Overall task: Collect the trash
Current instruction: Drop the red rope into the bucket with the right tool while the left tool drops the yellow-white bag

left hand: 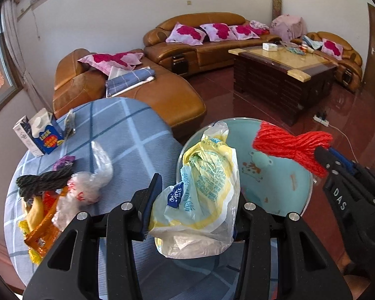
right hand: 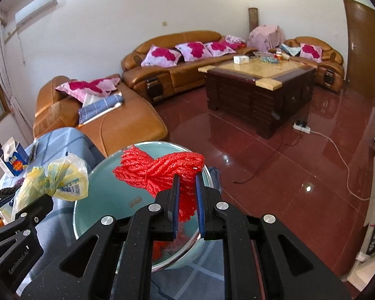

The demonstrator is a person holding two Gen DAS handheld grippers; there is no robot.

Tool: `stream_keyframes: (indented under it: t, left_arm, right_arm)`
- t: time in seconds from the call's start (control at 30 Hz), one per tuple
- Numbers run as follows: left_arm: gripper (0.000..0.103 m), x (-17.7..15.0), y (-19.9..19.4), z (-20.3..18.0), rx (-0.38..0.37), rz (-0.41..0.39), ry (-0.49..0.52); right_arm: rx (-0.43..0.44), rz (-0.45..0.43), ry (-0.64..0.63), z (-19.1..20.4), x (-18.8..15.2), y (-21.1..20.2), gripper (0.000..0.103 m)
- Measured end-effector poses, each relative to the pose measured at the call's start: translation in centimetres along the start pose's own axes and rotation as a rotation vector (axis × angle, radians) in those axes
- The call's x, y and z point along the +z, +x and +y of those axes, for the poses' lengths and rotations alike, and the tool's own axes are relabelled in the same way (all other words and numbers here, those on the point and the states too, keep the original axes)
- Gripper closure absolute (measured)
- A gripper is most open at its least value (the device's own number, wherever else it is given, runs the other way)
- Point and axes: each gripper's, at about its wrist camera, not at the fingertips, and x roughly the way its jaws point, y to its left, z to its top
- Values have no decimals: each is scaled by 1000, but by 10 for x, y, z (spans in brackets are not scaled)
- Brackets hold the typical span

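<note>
Crinkled yellow-and-white plastic fills our left hand-held gripper (left hand: 192,215): its jaws are clamped on the bag (left hand: 202,195), held just above the near rim of the bin (left hand: 282,190). Our right hand-held gripper (right hand: 187,195) is squeezed on a red cord (right hand: 160,172), which hangs over the bin's mouth, its loose end drooping inside.

Both pieces look ready to drop, we judge. The bag is light and bulging; released this close to the rim it could catch the edge and slide back onto the counter (left hand: 127,135). The cord's strands might snag on a pad as the jaws part and get dragged out again.

Farther left on the checked cloth lie more scraps: clear wrap (left hand: 97,175), dark cord (left hand: 42,182), an orange wrapper (left hand: 42,230) and a carton (left hand: 40,135). These are untouched, so much collecting remains.
</note>
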Motion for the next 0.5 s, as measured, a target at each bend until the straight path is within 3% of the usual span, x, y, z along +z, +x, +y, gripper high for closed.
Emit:
stream_keyframes:
  t: [0.1,0.2,0.5]
  left_arm:
    - [59,-2,7,-4,-5,19,5]
    - [59,-3,12,-5,-8,30,4]
    - [59,-4,20,-9,-7,50,2]
  right_arm:
    - [5,36,-9,0,-2,9,87]
    - [8,60,-20,2,-5,14,74]
    - [1,9,18,-5,-2,3,72]
